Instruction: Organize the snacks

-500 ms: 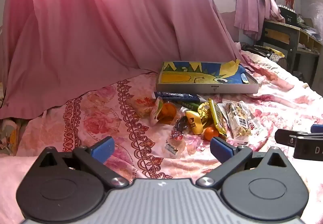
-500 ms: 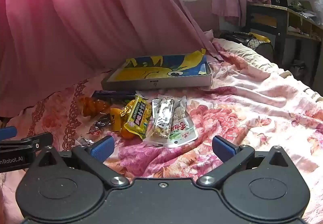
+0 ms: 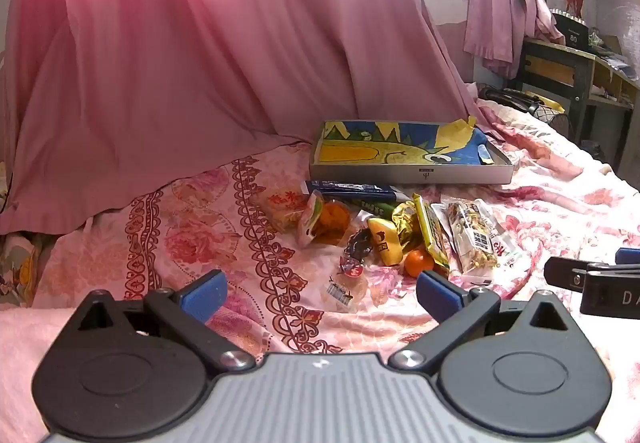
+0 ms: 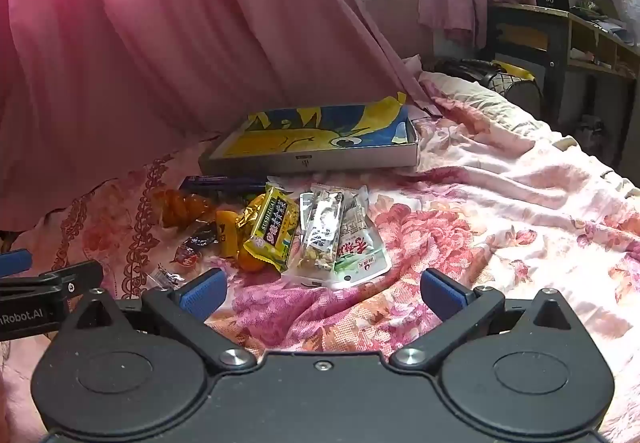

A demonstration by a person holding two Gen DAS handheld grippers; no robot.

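A heap of snack packets (image 3: 400, 231) (image 4: 280, 231) lies on a floral pink bedspread: an orange crisp bag (image 3: 328, 221), a yellow-green bar (image 4: 274, 229), clear nut packets (image 4: 340, 235), a small orange fruit (image 3: 418, 263). Behind the heap sits a shallow grey box (image 3: 412, 176) (image 4: 312, 161) lined with a blue and yellow picture. My left gripper (image 3: 320, 293) hangs open just short of the heap, nothing between its blue pads. My right gripper (image 4: 324, 293) is also open and empty, near the clear packets. Each gripper shows at the edge of the other's view.
A pink curtain (image 3: 200, 63) drapes down onto the bed behind the box. At the far right stand a dark wooden desk (image 3: 560, 71) and hanging clothes (image 3: 500, 15). The bedspread (image 4: 500, 211) right of the snacks is bare and rumpled.
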